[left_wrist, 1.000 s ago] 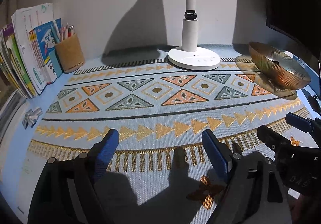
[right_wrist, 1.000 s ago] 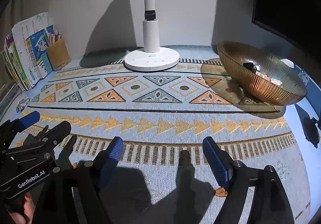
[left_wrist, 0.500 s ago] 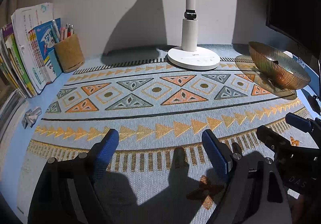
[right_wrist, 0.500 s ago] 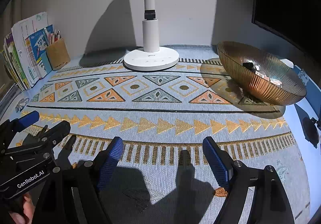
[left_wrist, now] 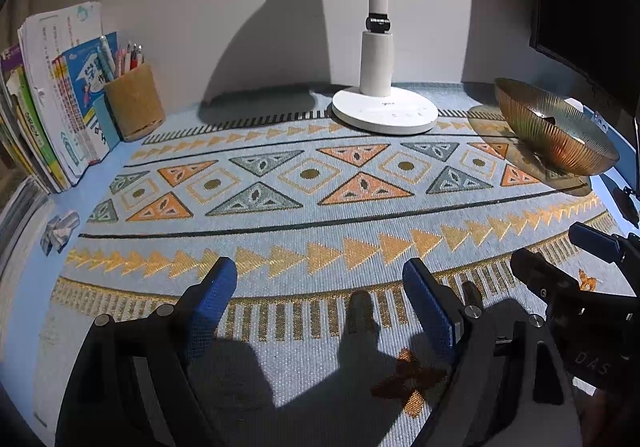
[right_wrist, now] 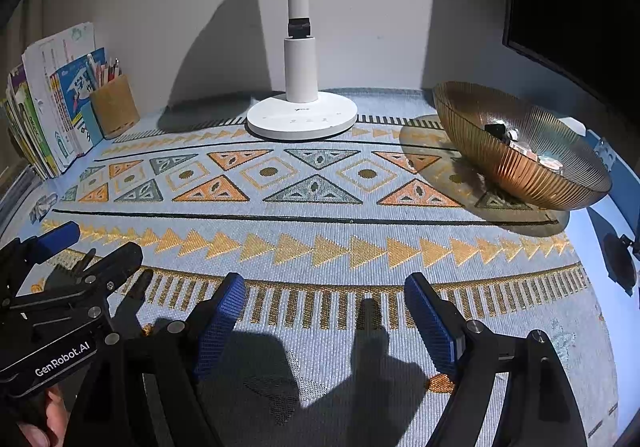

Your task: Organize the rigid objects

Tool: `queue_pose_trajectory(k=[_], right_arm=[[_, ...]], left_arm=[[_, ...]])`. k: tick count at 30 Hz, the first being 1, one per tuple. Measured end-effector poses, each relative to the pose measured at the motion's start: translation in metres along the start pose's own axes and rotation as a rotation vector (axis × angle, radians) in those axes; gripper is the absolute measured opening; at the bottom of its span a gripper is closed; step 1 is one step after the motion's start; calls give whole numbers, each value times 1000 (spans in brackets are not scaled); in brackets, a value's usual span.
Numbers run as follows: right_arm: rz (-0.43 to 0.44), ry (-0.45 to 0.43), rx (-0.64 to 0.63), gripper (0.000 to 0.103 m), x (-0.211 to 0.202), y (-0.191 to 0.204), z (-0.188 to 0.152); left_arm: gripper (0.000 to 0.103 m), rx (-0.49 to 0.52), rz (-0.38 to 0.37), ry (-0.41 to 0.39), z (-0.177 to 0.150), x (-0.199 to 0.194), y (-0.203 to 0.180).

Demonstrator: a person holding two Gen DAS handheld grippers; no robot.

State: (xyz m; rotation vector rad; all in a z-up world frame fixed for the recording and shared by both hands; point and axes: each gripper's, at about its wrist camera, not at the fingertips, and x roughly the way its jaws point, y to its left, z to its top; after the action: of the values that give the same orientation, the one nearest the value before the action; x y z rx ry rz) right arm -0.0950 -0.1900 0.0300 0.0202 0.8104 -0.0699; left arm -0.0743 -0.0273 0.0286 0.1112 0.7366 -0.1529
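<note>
Left tongs (left_wrist: pixel 320 307) and right tongs (right_wrist: pixel 324 311) both spread apart, empty, hovering low over patterned mat (right_wrist: pixel 320 207) on worktop. Small rigid items sit in amber bowl (right_wrist: pixel 520 175), far right. Looks like between picks; next move needs fresh target, perhaps small clip (left_wrist: pixel 60 231) at mat's left edge.

Hard overhead light casts sharp dark shadows on the wall (left_wrist: pixel 248 7), with fisheye bending and black corners

Lamp (left_wrist: pixel 385 109), books (left_wrist: pixel 48 103), patterned mat (left_wrist: pixel 320 215)
</note>
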Motion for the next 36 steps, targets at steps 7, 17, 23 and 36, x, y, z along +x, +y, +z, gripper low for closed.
queue_pose_trajectory(k=[7, 17, 23, 36], right_arm=[[1, 35, 5, 80, 8, -5, 0], [-6, 131, 37, 80, 24, -13, 0], [-13, 183, 45, 82, 33, -15, -1], [-21, 228, 32, 103, 42, -15, 1]], left_arm=[[85, -31, -16, 181, -1, 30, 4], [103, -44, -22, 235, 1, 41, 8], [103, -50, -15, 230, 2, 42, 8], [103, -69, 4, 214, 3, 47, 7]])
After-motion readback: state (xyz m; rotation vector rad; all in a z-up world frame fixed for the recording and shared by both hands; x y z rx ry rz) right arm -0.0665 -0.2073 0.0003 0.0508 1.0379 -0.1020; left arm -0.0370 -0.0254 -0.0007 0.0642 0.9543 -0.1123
